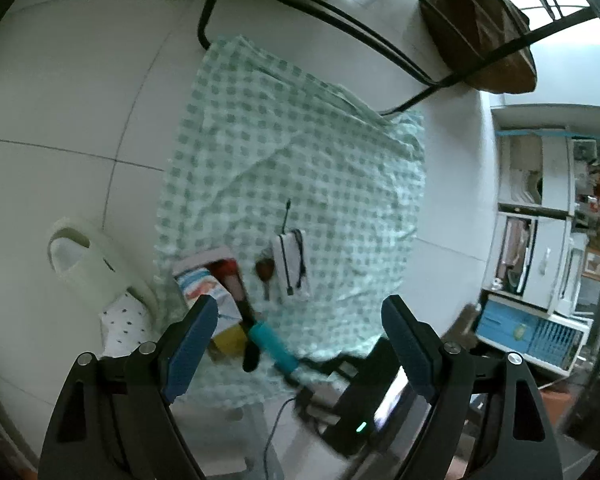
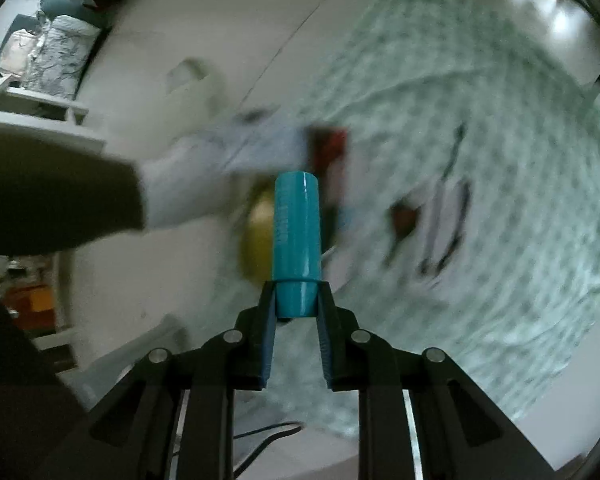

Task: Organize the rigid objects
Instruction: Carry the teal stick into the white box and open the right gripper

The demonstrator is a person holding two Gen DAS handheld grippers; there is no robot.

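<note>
My right gripper [image 2: 297, 300] is shut on a teal cylinder [image 2: 297, 236] and holds it above the checked cloth [image 2: 480, 160]; that view is blurred. In the left wrist view the teal cylinder [image 1: 274, 346] shows low over the cloth [image 1: 300, 152], with the right gripper behind it. My left gripper [image 1: 300, 320] is open and empty above the cloth's near edge. On the cloth lie a small box [image 1: 206, 280], a red and black item [image 1: 236, 284], a yellow object [image 1: 230, 340], a brown keychain [image 1: 265, 270] and a white power bank with a cable [image 1: 290, 266].
A white slipper [image 1: 88, 256] lies on the tiled floor left of the cloth. A black wire chair frame [image 1: 380, 32] with a brown hat [image 1: 484, 36] stands at the far edge. Shelves and boxes [image 1: 540, 240] stand at the right.
</note>
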